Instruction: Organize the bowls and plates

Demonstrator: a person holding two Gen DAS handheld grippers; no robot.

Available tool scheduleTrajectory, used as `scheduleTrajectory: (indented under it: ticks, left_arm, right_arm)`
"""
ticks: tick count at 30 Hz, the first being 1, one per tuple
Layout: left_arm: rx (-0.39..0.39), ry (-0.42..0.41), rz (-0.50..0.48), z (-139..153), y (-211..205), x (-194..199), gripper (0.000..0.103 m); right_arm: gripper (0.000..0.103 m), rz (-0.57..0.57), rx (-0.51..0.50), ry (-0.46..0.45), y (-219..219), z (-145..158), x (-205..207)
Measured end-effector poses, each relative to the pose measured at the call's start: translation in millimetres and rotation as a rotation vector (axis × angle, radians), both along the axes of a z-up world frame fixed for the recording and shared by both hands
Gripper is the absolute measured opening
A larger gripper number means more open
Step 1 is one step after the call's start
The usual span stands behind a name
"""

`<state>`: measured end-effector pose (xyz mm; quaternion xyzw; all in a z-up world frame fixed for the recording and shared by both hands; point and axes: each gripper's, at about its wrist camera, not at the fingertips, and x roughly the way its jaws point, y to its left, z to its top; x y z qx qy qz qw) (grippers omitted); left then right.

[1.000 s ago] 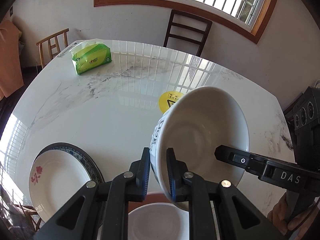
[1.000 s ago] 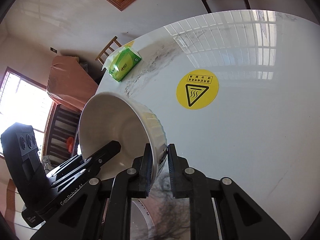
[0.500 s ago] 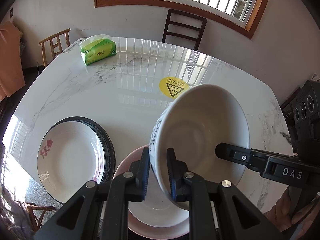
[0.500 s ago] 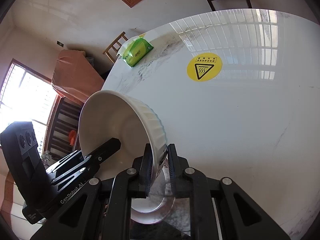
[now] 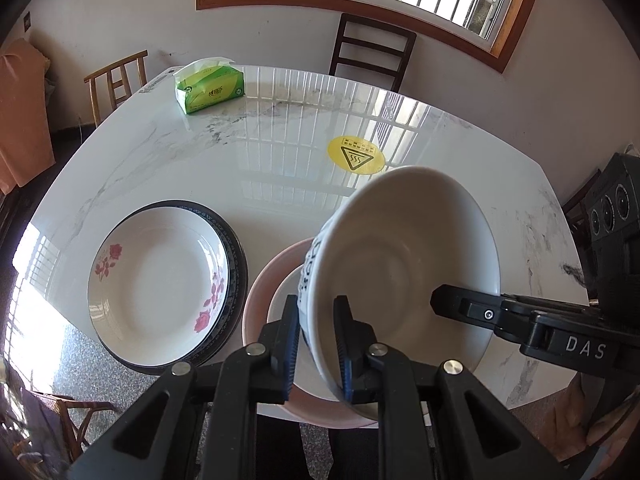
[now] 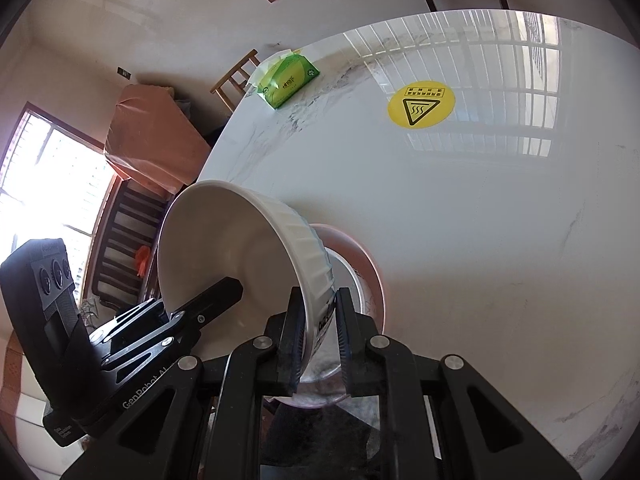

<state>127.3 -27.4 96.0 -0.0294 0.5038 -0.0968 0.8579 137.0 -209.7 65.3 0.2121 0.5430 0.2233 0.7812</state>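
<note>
White marble, glossy with window glare, forms the table [image 5: 168,184] that fills the room's centre, with a dark chair [image 5: 370,54] at its far edge and a lighter wooden one [image 5: 116,80] off its far left corner. On the near left of the top sits a rose-patterned plate [image 5: 156,290] nested on a dark-rimmed plate [image 5: 236,256], and just beside them a pink plate [image 5: 260,292] carries a smaller white dish [image 5: 286,300]. Above that pair a white bowl [image 5: 404,264] is held tilted in the air, its ribbed outer wall showing in the right view [image 6: 304,252]. The left gripper [image 5: 316,344] is clamped on the bowl's near rim, one finger inside and one outside; the right gripper [image 6: 318,332] is clamped on the rim at the opposite side in the same way. A green tissue pack [image 5: 210,90] lies at the far left corner of the table, well apart from the plates. A yellow sticker [image 5: 356,156] with a heat warning sits flat beyond the bowl.
</note>
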Motion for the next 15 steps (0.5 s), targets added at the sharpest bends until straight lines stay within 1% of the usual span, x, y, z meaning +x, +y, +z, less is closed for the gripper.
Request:
scheduleTrajectory:
  ticks: [15]
  left_arm:
    - [0.013,-0.003,0.003,0,-1,-17,0.017]
  right_arm:
    - [0.015,0.004,-0.011,-0.001,7,-3,-15]
